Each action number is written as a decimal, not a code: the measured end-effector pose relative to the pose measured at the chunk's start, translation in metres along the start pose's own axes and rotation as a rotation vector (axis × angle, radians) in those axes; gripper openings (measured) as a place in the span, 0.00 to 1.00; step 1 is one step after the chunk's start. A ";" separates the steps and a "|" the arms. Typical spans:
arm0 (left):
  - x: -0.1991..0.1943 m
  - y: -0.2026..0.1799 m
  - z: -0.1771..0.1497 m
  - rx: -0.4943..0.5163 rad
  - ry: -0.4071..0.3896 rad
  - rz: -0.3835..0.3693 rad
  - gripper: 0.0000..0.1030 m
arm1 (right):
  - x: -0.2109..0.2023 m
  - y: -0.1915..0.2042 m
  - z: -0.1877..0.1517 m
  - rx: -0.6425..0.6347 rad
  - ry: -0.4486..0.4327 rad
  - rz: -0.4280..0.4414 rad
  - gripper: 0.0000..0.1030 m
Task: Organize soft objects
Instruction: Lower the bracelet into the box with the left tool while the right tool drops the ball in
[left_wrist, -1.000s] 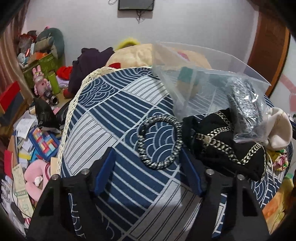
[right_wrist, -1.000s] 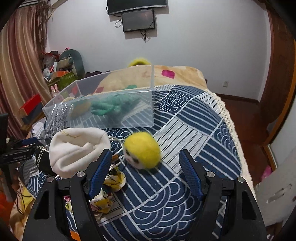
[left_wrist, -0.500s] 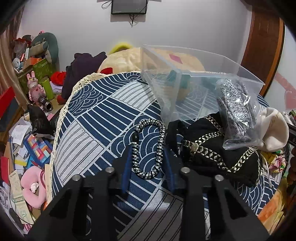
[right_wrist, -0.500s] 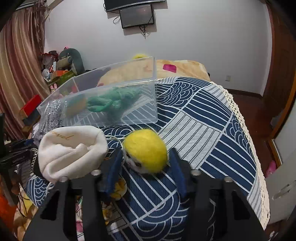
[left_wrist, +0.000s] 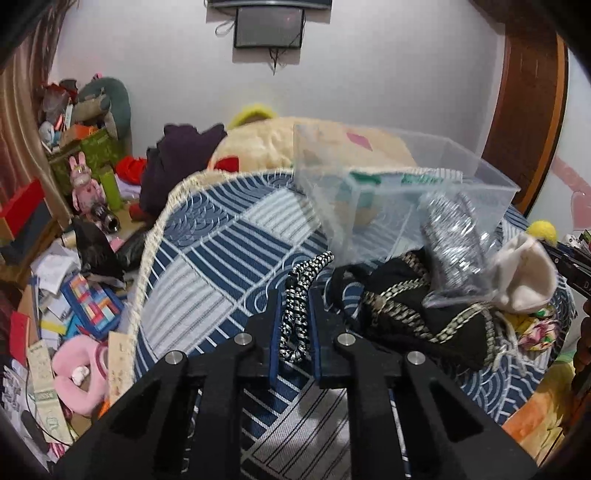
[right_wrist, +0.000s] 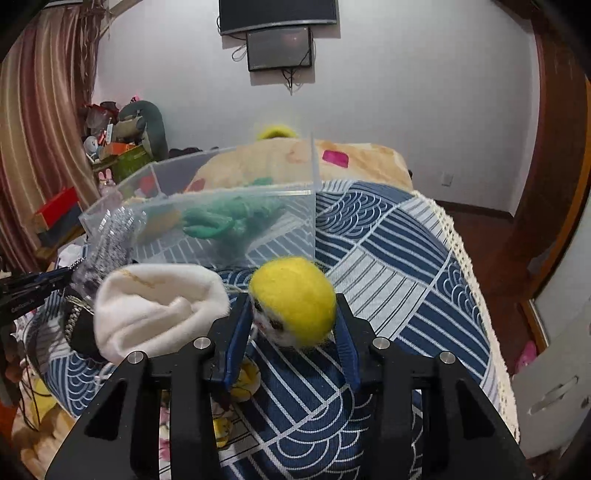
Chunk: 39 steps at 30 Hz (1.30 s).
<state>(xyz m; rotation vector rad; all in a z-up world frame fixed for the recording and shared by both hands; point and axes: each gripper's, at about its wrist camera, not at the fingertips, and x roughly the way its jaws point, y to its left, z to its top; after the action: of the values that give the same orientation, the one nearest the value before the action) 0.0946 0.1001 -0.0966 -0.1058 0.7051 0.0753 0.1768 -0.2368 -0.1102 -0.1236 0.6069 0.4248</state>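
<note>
My left gripper (left_wrist: 294, 302) is shut on a black-and-white braided rope loop (left_wrist: 301, 299), squeezed flat and lifted off the blue patterned cloth (left_wrist: 221, 258). My right gripper (right_wrist: 291, 306) is shut on a yellow felt ball toy (right_wrist: 295, 301) with a white face, raised off the cloth. A clear plastic box (left_wrist: 388, 188) stands behind, also in the right wrist view (right_wrist: 229, 218), with a green soft toy (right_wrist: 229, 219) inside. A black gold-trimmed cloth (left_wrist: 424, 314), a silver glittery bag (left_wrist: 454, 236) and a white pouch (right_wrist: 159, 310) lie beside the box.
The cloth covers a round table with a cream fringe edge (left_wrist: 147, 266). Floor clutter lies left of it: a pink plush (left_wrist: 77, 369), a colourful box (left_wrist: 92, 302). A beige cushion (right_wrist: 280, 162) sits behind the box. A floral cloth (left_wrist: 535, 325) lies at the right edge.
Both grippers have closed from wide open: the left one on the rope loop, the right one on the yellow ball. Both objects have lifted off the cloth.
</note>
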 end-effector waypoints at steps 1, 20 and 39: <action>-0.006 -0.001 0.003 0.003 -0.015 -0.001 0.12 | -0.002 -0.001 0.001 0.000 -0.008 0.001 0.39; -0.072 -0.031 0.061 0.007 -0.242 -0.080 0.11 | -0.041 0.008 0.054 -0.022 -0.211 0.029 0.39; -0.002 -0.070 0.108 0.020 -0.181 -0.162 0.11 | 0.011 0.030 0.085 -0.080 -0.172 0.071 0.39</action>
<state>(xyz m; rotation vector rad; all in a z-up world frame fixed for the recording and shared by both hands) 0.1701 0.0436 -0.0088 -0.1348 0.5146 -0.0769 0.2170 -0.1857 -0.0461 -0.1403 0.4264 0.5229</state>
